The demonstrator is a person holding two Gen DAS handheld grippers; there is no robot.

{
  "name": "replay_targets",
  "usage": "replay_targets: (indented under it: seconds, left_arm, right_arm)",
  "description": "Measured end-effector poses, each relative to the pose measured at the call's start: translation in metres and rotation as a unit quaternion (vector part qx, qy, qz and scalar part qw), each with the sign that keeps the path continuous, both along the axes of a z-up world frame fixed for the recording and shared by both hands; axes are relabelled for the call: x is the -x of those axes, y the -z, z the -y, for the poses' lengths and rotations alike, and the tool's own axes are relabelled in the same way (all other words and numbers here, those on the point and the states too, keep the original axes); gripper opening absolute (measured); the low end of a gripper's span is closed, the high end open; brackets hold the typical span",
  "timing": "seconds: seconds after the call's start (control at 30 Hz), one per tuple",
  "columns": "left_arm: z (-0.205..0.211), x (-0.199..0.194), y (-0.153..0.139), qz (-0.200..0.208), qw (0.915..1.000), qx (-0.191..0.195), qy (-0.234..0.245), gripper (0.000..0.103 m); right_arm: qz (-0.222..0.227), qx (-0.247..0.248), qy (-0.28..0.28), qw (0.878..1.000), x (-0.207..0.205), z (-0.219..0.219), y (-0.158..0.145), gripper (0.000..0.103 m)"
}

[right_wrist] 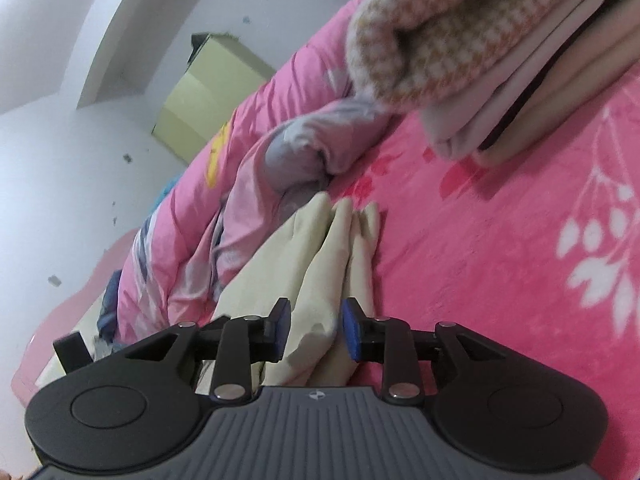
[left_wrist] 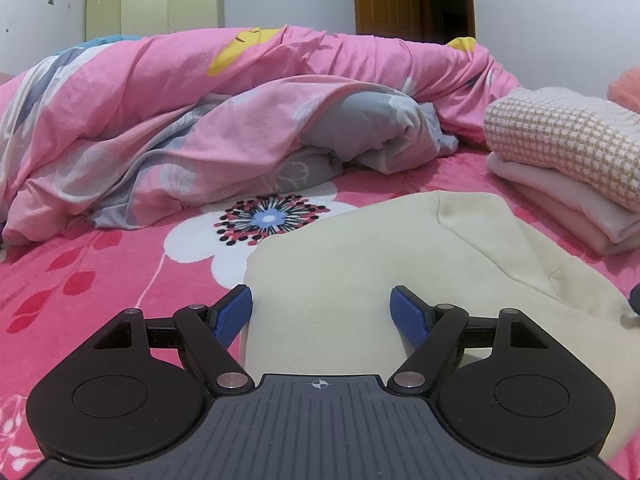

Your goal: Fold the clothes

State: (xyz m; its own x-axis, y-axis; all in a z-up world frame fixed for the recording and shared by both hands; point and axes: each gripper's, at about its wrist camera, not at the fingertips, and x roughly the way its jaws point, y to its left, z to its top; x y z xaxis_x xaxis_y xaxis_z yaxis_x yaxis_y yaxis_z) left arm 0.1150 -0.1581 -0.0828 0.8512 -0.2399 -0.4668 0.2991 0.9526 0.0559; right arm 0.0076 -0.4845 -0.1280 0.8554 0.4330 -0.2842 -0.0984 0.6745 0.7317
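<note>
L hand-held gripper [left_wrist: 321, 314] wide over cream garment [left_wrist: 360, 248] (R [right_wrist: 316, 328] pinches its fold).

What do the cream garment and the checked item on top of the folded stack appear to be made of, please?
The cream garment looks like a soft matte cotton-type jersey or fleece: smooth face, rounded folds. The checked item on the folded stack seems a thick, fuzzy knit or woven wool-like cloth: bumpy tan-and-white texture.
</note>
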Motion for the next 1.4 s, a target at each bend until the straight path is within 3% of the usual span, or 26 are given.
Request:
replay_targets:
  seconds: [0.17,0.23,0.27,0.47,0.8,1.13,1.23,1.33,1.4]
  left_arm:
    - [0.001,0.001,0.000,0.004,1.0000,-0.004,-0.002,0.077]
    - [0.002,0.001,0.001,0.006,1.0000,-0.006,-0.003,0.077]
    - [0.003,0.002,0.000,0.006,0.9999,-0.008,-0.004,0.077]
    - [0.011,0.005,-0.003,0.011,0.9995,-0.028,-0.010,0.076]
    - [0.019,0.005,-0.008,0.006,0.9992,-0.040,-0.006,0.074]
    - [0.022,0.009,-0.002,0.023,0.9984,-0.051,0.009,0.074]
    - [0.020,0.008,-0.003,0.019,0.9987,-0.046,0.010,0.074]
    - [0.016,0.008,-0.009,0.009,0.9992,-0.036,0.015,0.075]
    - [0.011,0.012,-0.015,0.006,0.9993,-0.027,0.024,0.076]
  right_arm:
    - [-0.011,0.028,-0.002,1.000,-0.005,-0.010,-0.002,0.029]
    - [-0.014,0.039,0.003,0.999,-0.007,-0.013,-0.002,0.021]
    - [-0.014,0.044,0.008,0.999,-0.008,-0.014,-0.001,0.010]
    - [0.015,0.044,0.037,0.998,0.003,-0.008,-0.001,0.004]
    - [0.032,0.023,0.058,0.998,0.009,0.001,0.001,0.003]
    - [-0.015,0.047,0.041,0.998,0.012,-0.004,0.007,0.003]
    - [-0.024,0.049,0.034,0.998,0.012,-0.005,0.009,0.006]
    - [-0.027,0.053,0.047,0.997,0.016,-0.004,0.007,0.016]
    - [-0.015,0.084,0.075,0.993,0.026,-0.006,-0.005,0.019]
